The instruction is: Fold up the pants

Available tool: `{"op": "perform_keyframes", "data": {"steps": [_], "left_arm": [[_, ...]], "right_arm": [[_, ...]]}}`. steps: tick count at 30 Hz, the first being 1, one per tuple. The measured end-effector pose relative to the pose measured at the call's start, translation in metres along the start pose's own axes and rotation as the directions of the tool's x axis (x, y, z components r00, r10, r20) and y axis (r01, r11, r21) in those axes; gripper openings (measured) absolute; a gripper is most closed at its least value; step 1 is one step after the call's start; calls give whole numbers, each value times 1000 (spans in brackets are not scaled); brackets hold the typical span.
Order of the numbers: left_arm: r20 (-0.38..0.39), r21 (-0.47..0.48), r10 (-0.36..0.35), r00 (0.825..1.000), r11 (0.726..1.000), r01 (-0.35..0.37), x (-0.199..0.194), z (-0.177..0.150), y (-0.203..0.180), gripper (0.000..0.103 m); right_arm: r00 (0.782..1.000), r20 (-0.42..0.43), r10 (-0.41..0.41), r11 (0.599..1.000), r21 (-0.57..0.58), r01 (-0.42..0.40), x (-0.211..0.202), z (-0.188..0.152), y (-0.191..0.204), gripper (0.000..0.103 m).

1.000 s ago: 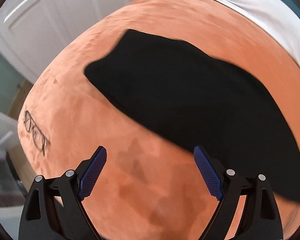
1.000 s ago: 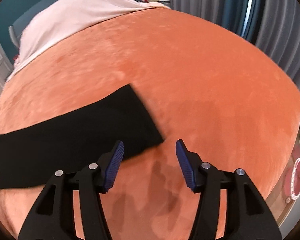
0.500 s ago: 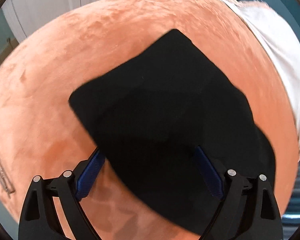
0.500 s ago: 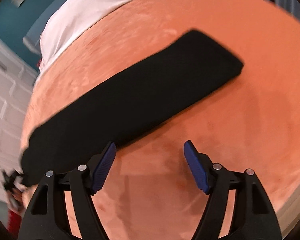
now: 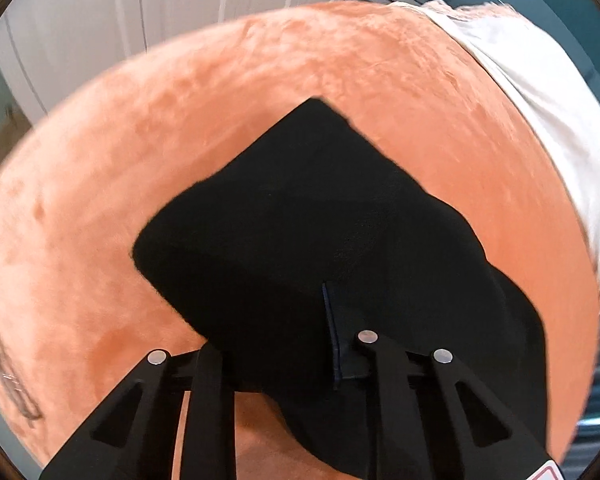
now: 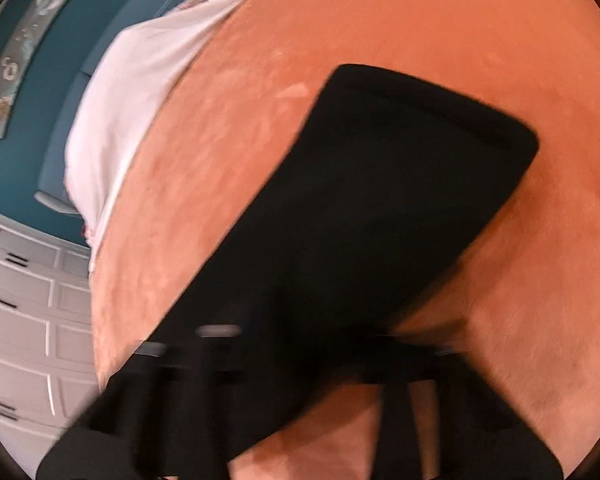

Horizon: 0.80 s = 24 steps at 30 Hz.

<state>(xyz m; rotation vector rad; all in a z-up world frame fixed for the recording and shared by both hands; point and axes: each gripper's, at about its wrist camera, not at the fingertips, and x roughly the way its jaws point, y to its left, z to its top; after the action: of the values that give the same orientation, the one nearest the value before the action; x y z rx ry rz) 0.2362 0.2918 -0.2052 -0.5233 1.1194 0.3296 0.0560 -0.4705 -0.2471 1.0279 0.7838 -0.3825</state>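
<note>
Both jaws, wide a sec ago, are closing on black pants (image 5: 300,220) atop orange blanket (image 5: 100,168): left gripper (image 5: 288,356) & right gripper (image 6: 300,344) are nipped onto cloth, so fold lift is likely next.

No text, label, brand or number can be read anywhere in either view.

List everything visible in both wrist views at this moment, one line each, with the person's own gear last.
pants: one, black, flat on the blanket, running under both tongs
blanket: one, orange plush, covers the bed
sheet: one, white, at the blanket's far end
cabinet doors: white, panelled, left edge of the right view
wall: teal, behind the sheet
glasses: one pair, at the blanket's left edge, blurred
left tongs: black, closing, pants cloth between them
right tongs: black, blurred, closing, pants cloth between them
</note>
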Motion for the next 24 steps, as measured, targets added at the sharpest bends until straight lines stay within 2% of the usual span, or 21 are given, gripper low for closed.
{"op": "perform_keyframes", "data": {"steps": [2, 5, 9, 11, 16, 18, 20, 22, 24], "left_arm": [[19, 26, 11, 1000, 1000, -12, -11, 0, -4, 17], [19, 33, -14, 1000, 999, 14, -38, 0, -4, 17], [-5, 76, -37, 999, 996, 37, -76, -19, 4, 17], [-24, 83, -39, 999, 996, 41, -87, -26, 14, 18], [-50, 125, -16, 999, 992, 22, -113, -56, 28, 18], [-75, 139, -25, 997, 990, 35, -115, -60, 32, 18], [-85, 157, -6, 996, 987, 19, -117, -69, 34, 18], [-110, 169, 47, 993, 985, -28, -103, -80, 40, 20], [-153, 155, 89, 984, 986, -65, -87, -92, 49, 20]], "right_arm": [[1000, 21, -9, 998, -56, 10, -13, -3, 11, 12], [999, 40, 20, 994, -112, -15, -38, -5, 22, 11], [999, 24, 40, 974, -224, -34, -79, -16, 37, 11], [999, 24, 23, 965, -261, -16, -98, -24, 35, 11], [1000, 18, 7, 975, -222, -2, -127, -30, 1, 11], [1000, 13, -8, 973, -232, 10, -131, -29, -4, 11], [999, 3, -34, 964, -263, 34, -130, -29, -7, 11], [994, -17, -110, 948, -302, 100, -115, -36, -20, 12], [980, -84, -182, 945, -289, 151, -89, -42, -46, 13]]}}
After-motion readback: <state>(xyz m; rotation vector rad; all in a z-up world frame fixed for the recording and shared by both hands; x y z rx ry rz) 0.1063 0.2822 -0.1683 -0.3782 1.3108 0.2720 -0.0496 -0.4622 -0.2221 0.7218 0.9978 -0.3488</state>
